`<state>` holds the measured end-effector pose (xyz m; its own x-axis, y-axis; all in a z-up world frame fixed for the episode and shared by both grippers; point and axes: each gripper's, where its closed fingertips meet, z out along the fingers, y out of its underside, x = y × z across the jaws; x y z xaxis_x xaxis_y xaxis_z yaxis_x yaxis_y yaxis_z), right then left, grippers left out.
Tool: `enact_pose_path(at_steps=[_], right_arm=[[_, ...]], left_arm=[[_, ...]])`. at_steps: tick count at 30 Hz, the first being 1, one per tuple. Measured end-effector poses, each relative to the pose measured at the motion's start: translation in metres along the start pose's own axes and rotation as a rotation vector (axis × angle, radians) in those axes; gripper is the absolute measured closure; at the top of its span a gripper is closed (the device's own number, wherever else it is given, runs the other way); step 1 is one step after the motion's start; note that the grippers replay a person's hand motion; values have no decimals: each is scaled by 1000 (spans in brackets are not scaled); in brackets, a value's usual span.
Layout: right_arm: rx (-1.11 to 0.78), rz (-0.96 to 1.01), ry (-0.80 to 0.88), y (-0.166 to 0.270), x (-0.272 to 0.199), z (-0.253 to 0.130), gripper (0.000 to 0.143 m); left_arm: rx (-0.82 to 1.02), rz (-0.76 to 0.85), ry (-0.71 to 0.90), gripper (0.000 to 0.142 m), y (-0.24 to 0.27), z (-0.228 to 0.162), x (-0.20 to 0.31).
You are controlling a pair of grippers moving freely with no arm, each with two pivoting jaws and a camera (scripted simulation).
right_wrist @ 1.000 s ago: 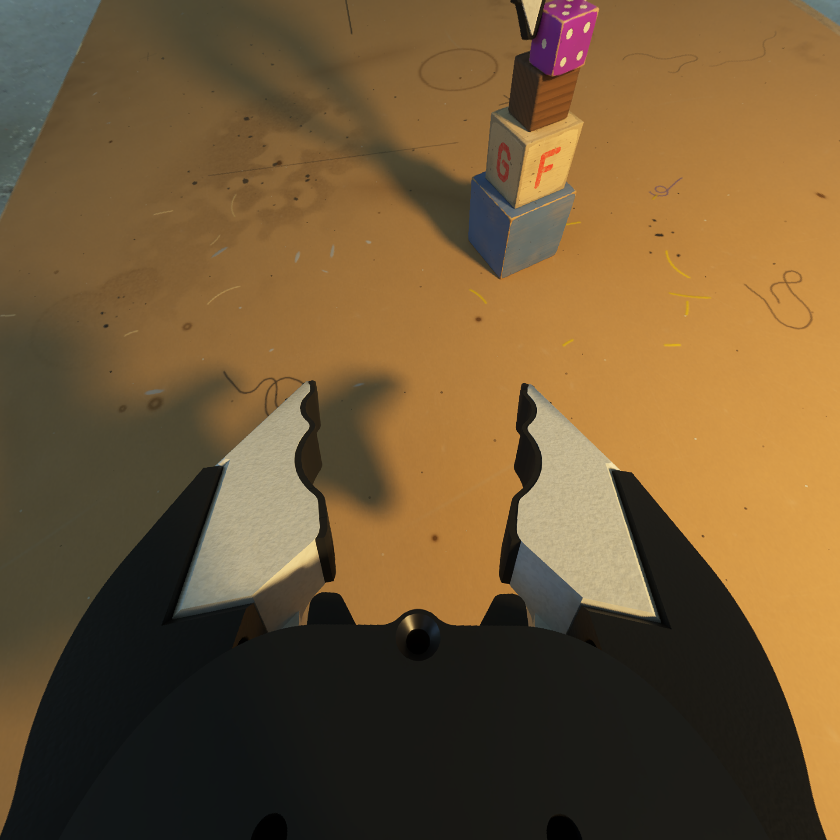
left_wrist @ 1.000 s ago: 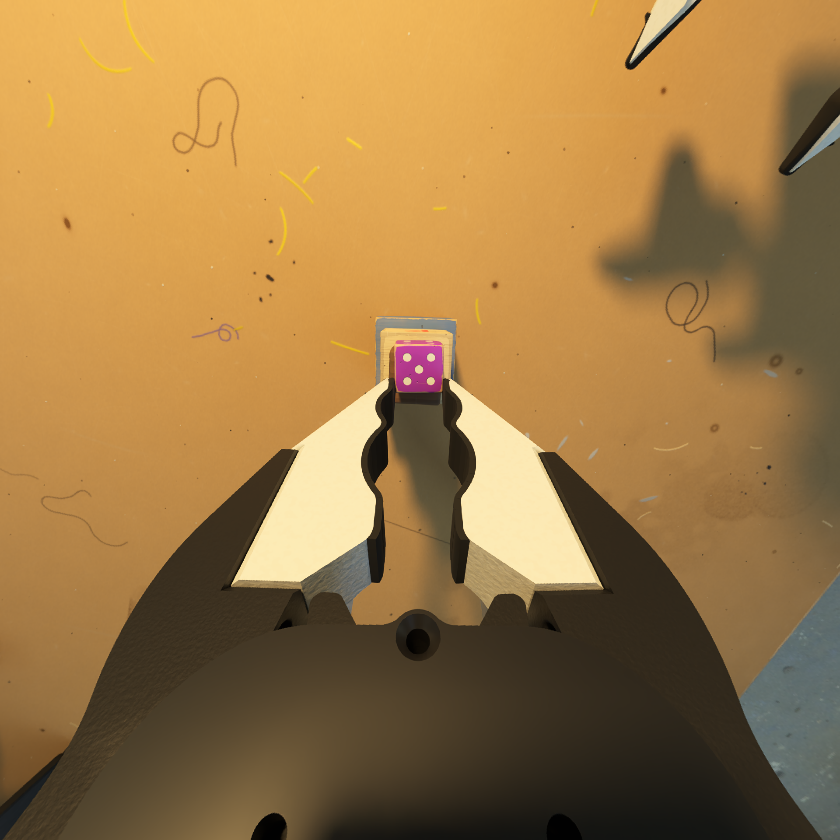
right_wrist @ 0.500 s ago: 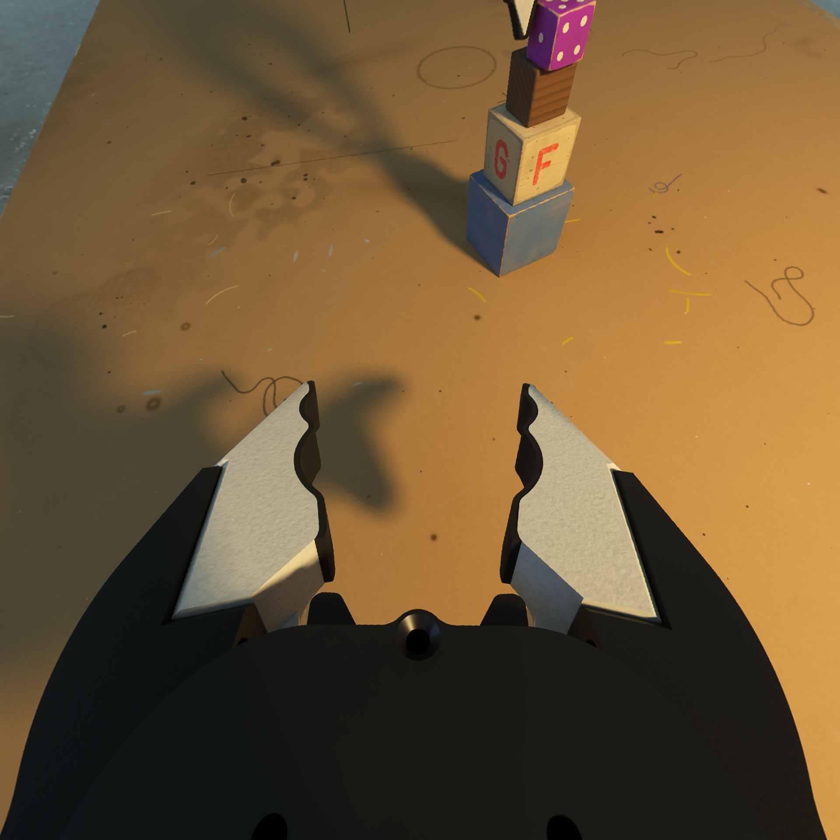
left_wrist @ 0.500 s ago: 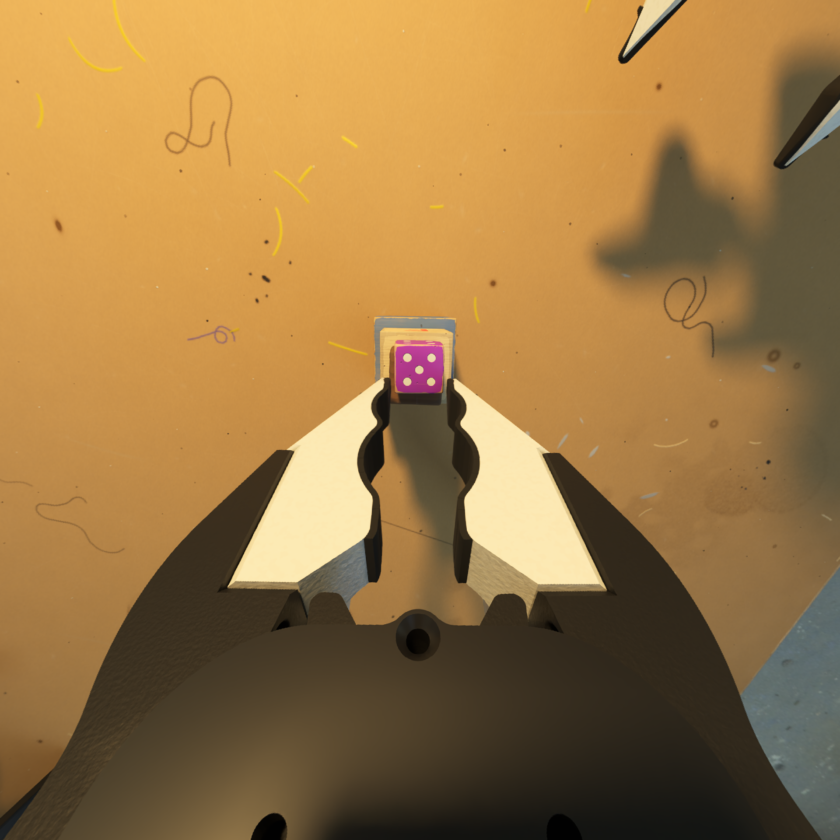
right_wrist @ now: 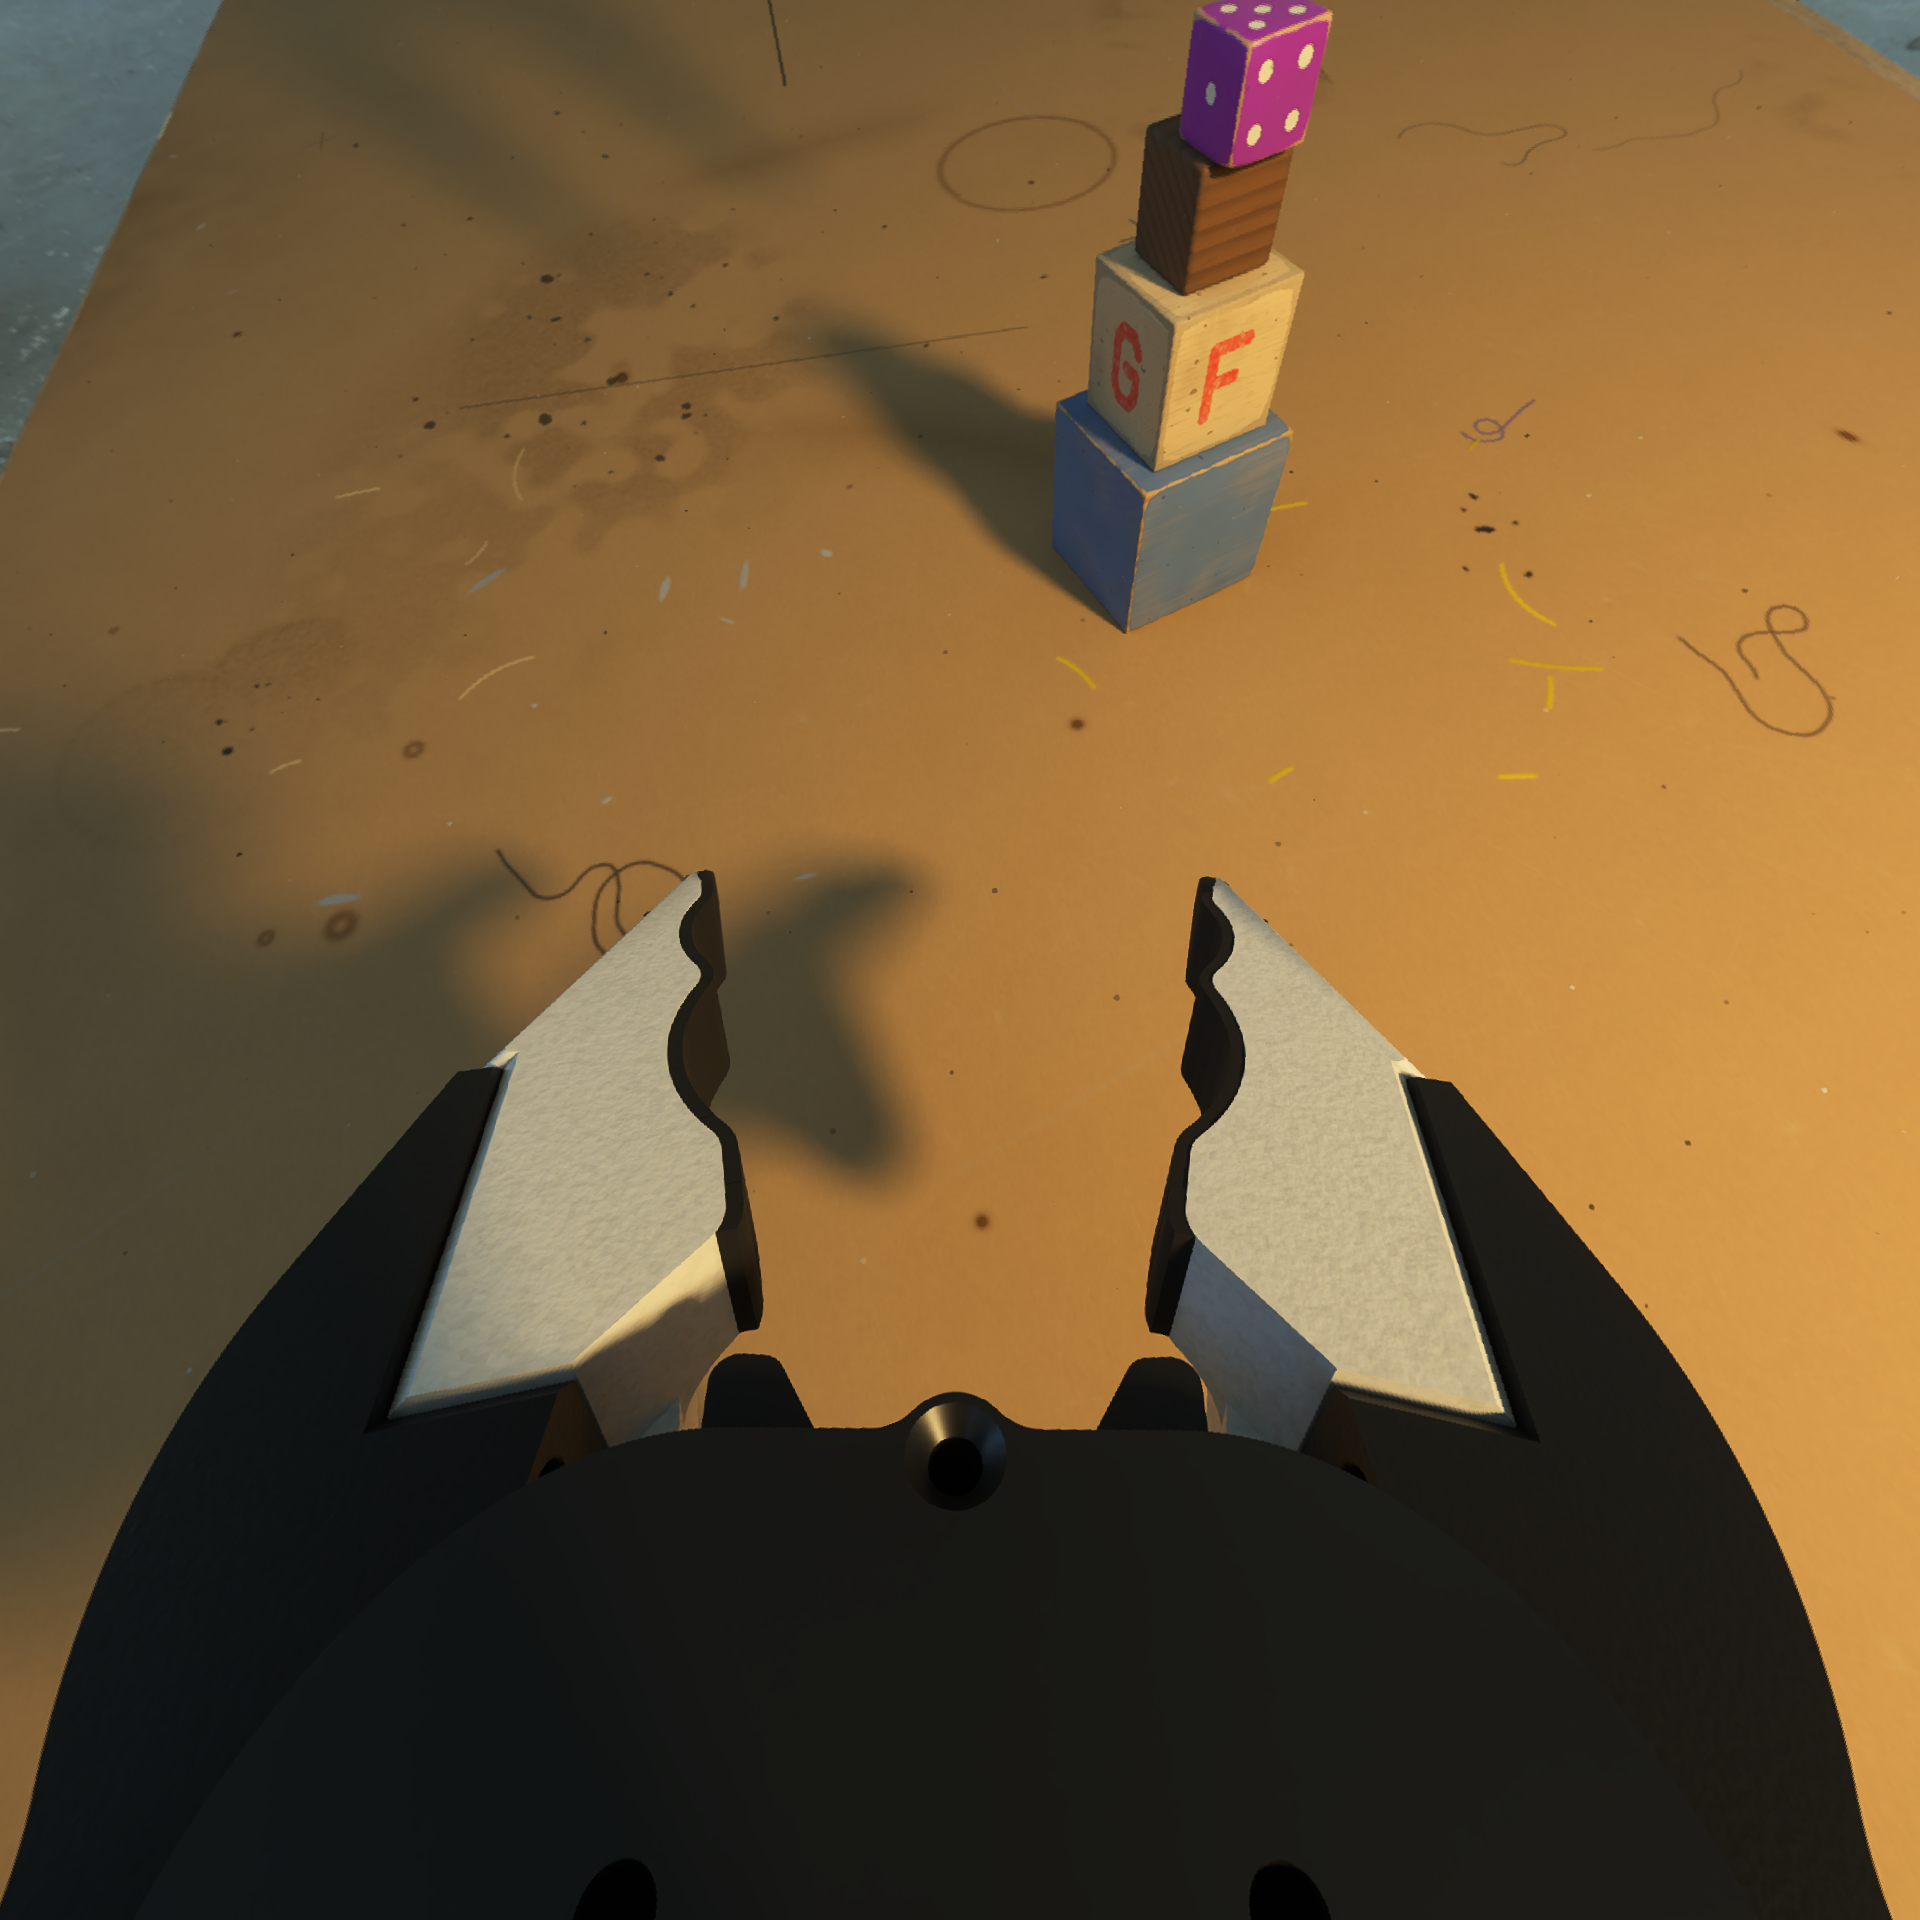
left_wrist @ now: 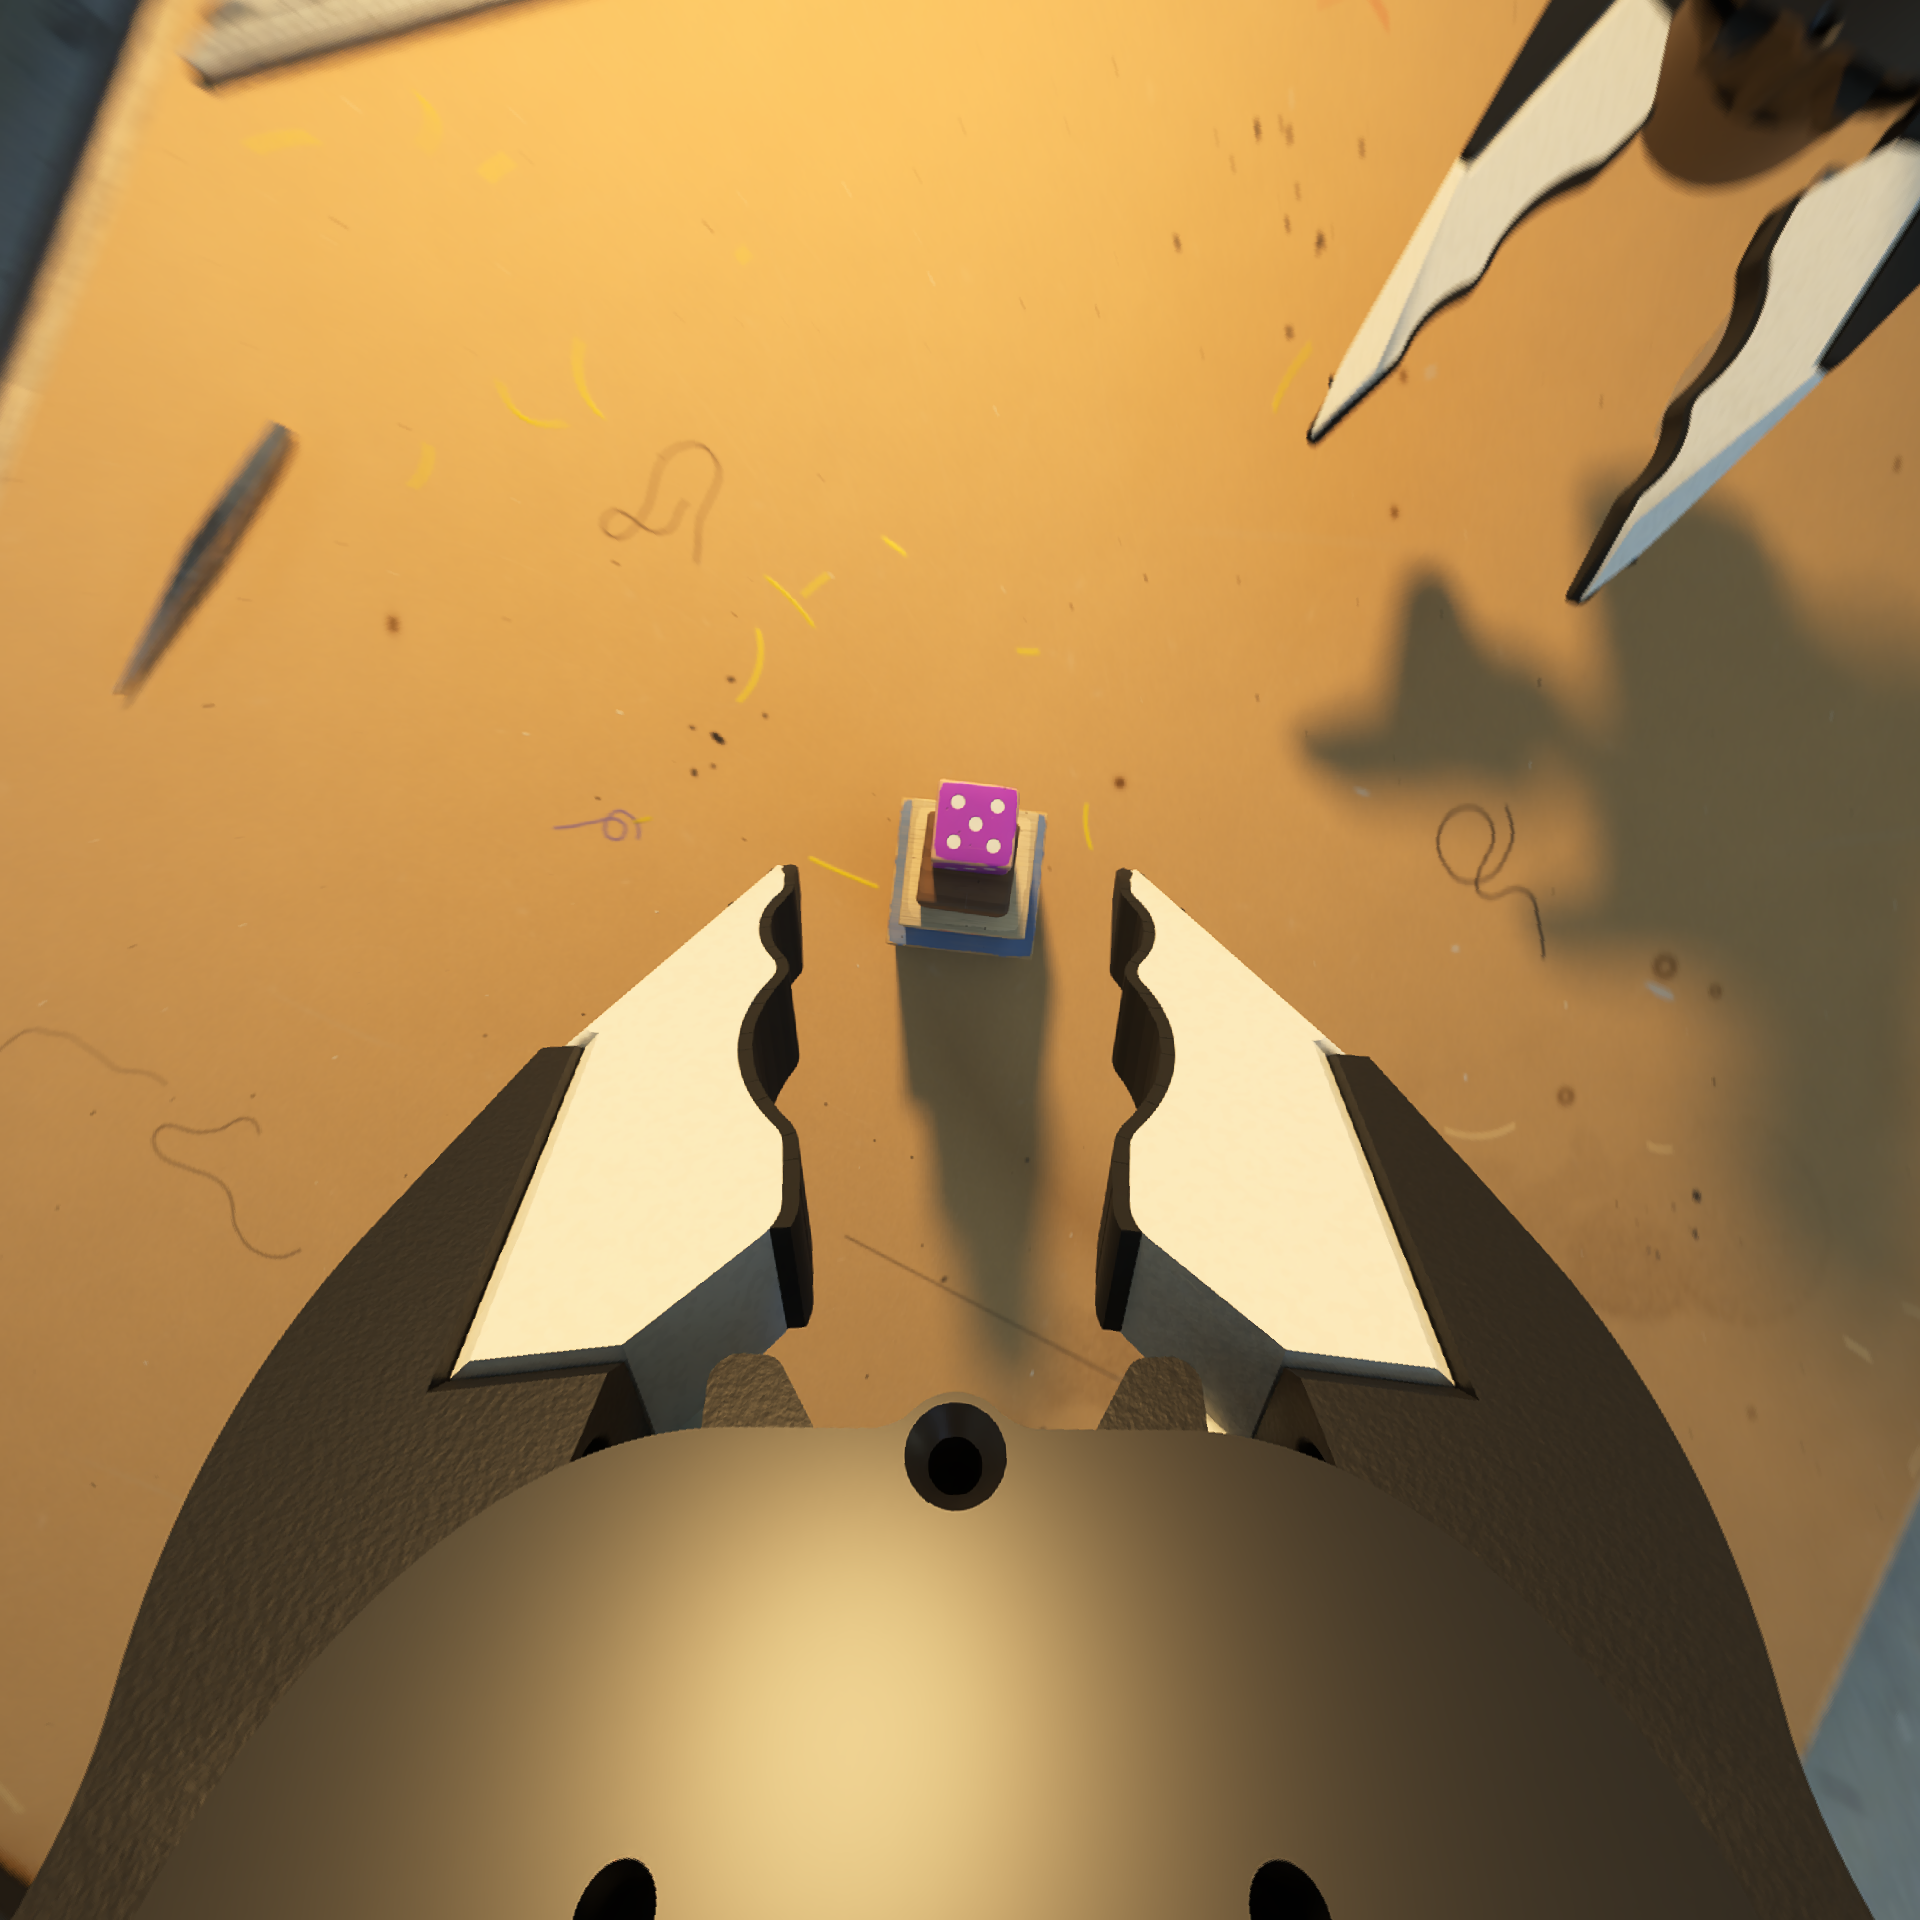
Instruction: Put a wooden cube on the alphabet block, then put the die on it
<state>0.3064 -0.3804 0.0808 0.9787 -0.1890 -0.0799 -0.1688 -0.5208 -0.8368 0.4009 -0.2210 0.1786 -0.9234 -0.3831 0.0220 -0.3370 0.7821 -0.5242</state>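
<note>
A stack stands on the orange table: a blue cube (right_wrist: 1164, 520) at the bottom, the alphabet block (right_wrist: 1195, 358) on it, a dark wooden cube (right_wrist: 1210, 208) on that, and the purple die (right_wrist: 1252, 78) on top. In the left wrist view I look down on the die (left_wrist: 975, 823), the wooden cube (left_wrist: 966, 891) and the blue cube (left_wrist: 966, 940). My left gripper (left_wrist: 956, 883) is open and empty, high above the stack. My right gripper (right_wrist: 951, 883) is open and empty, low over the table, well short of the stack and to its left; it also shows in the left wrist view (left_wrist: 1455, 509).
The table (right_wrist: 727, 675) bears scribbles and stains. A grey sliver (left_wrist: 203, 556) lies at the far left and a grey strip (left_wrist: 343, 31) at the top left in the left wrist view. Grey floor (right_wrist: 62, 156) shows past the table's edges.
My left gripper has opened, let go of the die and risen away from the stack; the die stays on the wooden cube. My right gripper has barely moved.
</note>
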Motion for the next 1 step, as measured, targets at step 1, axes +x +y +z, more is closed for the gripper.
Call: enact_pose_path(at_steps=[1], right_arm=[[1,2,1,0,1,0,52]], left_arm=[[46,-17,-25,80,0,-7,0]])
